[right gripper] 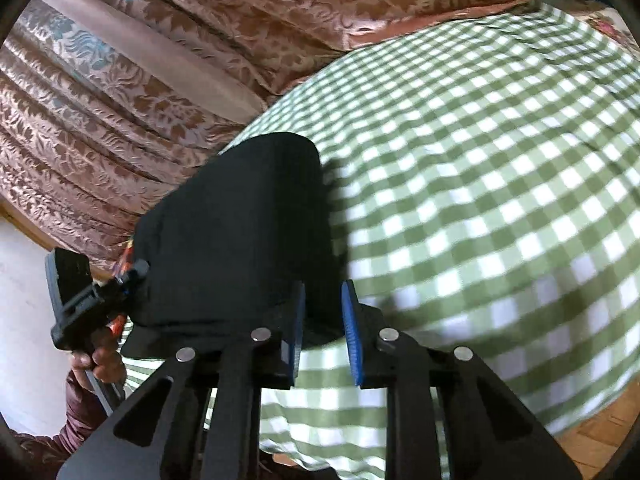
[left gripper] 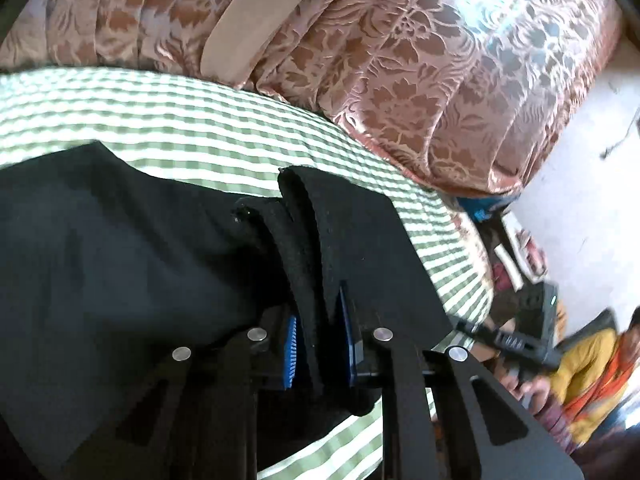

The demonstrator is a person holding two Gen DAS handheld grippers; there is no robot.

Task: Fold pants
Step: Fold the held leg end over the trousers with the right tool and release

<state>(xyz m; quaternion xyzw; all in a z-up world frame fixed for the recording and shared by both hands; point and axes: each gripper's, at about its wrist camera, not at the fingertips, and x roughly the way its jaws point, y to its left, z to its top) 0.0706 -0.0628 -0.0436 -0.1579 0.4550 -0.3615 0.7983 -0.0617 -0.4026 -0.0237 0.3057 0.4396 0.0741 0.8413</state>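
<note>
The black pants (left gripper: 120, 232) lie on a green-and-white checked cloth (left gripper: 200, 120). My left gripper (left gripper: 320, 344) is shut on a thick folded edge of the pants, which stands up between its blue pads (left gripper: 291, 352). In the right wrist view the pants (right gripper: 232, 232) show as a folded black bundle left of centre. My right gripper (right gripper: 324, 328) is open; the bundle's near right corner sits between its blue pads (right gripper: 352, 336), and they do not squeeze it. The left gripper (right gripper: 76, 304) and its hand show at the left edge there.
A pink-brown floral curtain or bedcover (left gripper: 400, 60) hangs behind the checked cloth (right gripper: 480, 200). A person in yellow and orange (left gripper: 592, 364) sits at the lower right near a white wall (left gripper: 580, 160). Wooden floor (right gripper: 592, 436) shows beyond the cloth's edge.
</note>
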